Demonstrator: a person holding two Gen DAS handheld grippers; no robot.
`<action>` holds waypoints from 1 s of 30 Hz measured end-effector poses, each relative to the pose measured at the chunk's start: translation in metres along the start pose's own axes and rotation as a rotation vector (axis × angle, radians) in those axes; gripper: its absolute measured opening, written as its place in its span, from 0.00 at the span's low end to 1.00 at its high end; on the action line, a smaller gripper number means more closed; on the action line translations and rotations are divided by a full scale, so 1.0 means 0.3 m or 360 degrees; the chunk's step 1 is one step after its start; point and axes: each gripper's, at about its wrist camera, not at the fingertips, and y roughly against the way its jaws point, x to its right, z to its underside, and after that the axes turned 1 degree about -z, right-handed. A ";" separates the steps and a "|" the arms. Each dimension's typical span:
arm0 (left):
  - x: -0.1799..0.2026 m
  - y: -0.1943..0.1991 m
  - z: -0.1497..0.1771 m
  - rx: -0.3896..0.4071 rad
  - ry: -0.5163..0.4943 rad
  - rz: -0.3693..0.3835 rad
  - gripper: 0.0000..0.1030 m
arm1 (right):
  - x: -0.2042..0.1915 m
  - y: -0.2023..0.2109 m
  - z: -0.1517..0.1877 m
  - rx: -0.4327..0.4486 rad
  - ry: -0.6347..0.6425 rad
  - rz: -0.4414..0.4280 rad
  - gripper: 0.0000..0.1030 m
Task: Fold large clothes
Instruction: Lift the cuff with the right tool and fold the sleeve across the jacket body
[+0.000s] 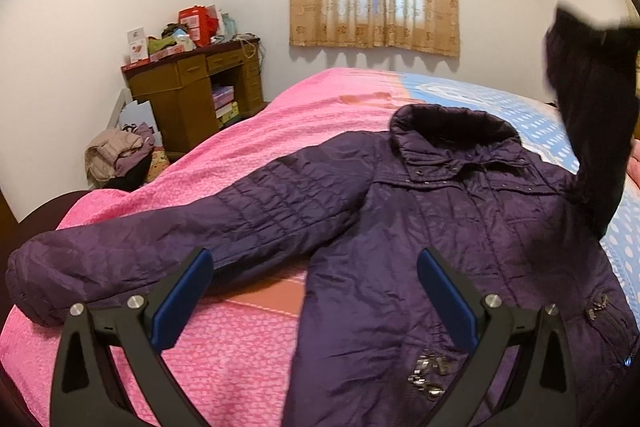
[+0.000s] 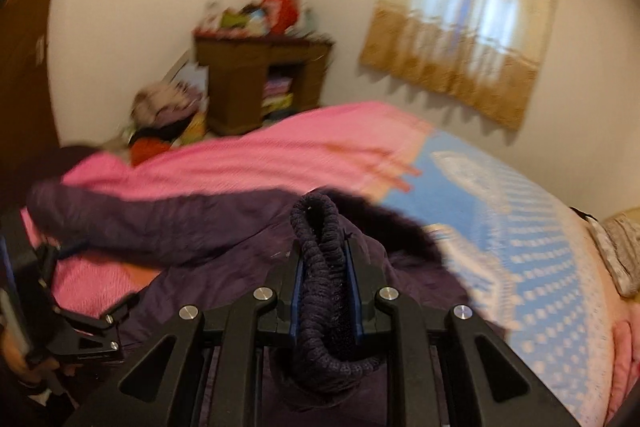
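Far left of left tool point(image 1: 314, 291): free sleeve point(image 1: 120, 247) flat on pink bed point(image 1: 224, 163), cuff near bed edge. Left tool spread, empty, over gap between sleeve and jacket point(image 1: 420, 227) body.
Right tool point(image 2: 325, 281) pinching knit cuff point(image 2: 320, 259) of the other sleeve, raised above jacket.
Judgement: carry cuff across chest, lay flat, avoid dragging body.
Open bed beyond collar; 1 clear margin right.

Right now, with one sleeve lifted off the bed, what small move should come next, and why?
Probably lay the knit cuff across the jacket chest: the right claw is shut on it, the sleeve hangs raised, the body lies flat.
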 end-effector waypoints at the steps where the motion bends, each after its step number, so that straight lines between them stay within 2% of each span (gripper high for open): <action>1: -0.009 -0.003 0.000 -0.0005 0.0006 -0.0010 1.00 | -0.043 -0.034 0.016 -0.0022 0.0002 -0.0029 0.18; 2: -0.017 -0.005 0.002 -0.0009 0.0011 -0.0017 1.00 | -0.085 -0.105 0.047 -0.0066 -0.0020 -0.0091 0.18; 4: -0.032 -0.009 0.005 -0.0014 0.0006 -0.0036 1.00 | -0.159 -0.195 0.087 -0.0101 -0.0019 -0.0127 0.18; 7: -0.050 -0.015 0.007 -0.0026 -0.0010 -0.0071 1.00 | -0.192 -0.354 0.160 -0.0213 -0.0207 -0.0321 0.23; 8: -0.053 -0.016 0.005 -0.0034 -0.0020 -0.0087 1.00 | -0.170 -0.389 0.191 -0.0245 -0.0326 -0.0387 0.27; 11: -0.068 -0.008 -0.002 -0.0037 -0.0037 -0.0119 1.00 | -0.115 -0.367 0.264 -0.0240 -0.0595 -0.0494 0.56; 12: -0.074 -0.008 -0.008 -0.0047 -0.0032 -0.0100 1.00 | -0.095 -0.338 0.283 -0.0213 -0.0633 -0.0498 0.59; 14: -0.079 -0.018 -0.021 -0.0087 -0.0007 -0.0055 1.00 | -0.041 -0.253 0.333 -0.0175 -0.0656 -0.0469 0.60; 17: -0.045 -0.035 -0.033 -0.0140 0.0021 0.0031 1.00 | 0.039 -0.145 0.421 -0.0197 -0.0682 -0.0384 0.62; 18: -0.012 -0.038 -0.040 -0.0142 0.0012 0.0081 1.00 | 0.067 -0.118 0.449 -0.0205 -0.0711 -0.0363 0.63; 21: 0.093 -0.041 -0.060 -0.0124 -0.0048 0.0101 1.00 | 0.151 -0.043 0.544 -0.0219 -0.0791 -0.0289 0.63; 22: 0.131 -0.042 -0.065 -0.0125 -0.0069 0.0146 1.00 | 0.175 -0.018 0.576 -0.0217 -0.0792 -0.0243 0.63; 24: 0.192 -0.077 -0.074 -0.0196 -0.0091 0.0224 1.00 | 0.213 0.013 0.619 -0.0213 -0.0792 -0.0154 0.63; 26: 0.228 -0.125 -0.068 -0.0248 -0.0073 0.0229 0.99 | 0.247 0.034 0.667 -0.0215 -0.0842 -0.0087 0.64; 27: 0.245 -0.156 -0.058 -0.0293 -0.0064 0.0252 0.91 | 0.260 0.042 0.689 -0.0208 -0.0877 -0.0083 0.64; 28: 0.259 -0.182 -0.046 -0.0343 -0.0071 0.0263 0.76 | 0.274 0.049 0.715 -0.0206 -0.0917 -0.0081 0.64; 30: 0.277 -0.225 -0.017 -0.0440 -0.0064 0.0322 0.62 | 0.281 0.048 0.753 -0.0208 -0.0954 -0.0071 0.64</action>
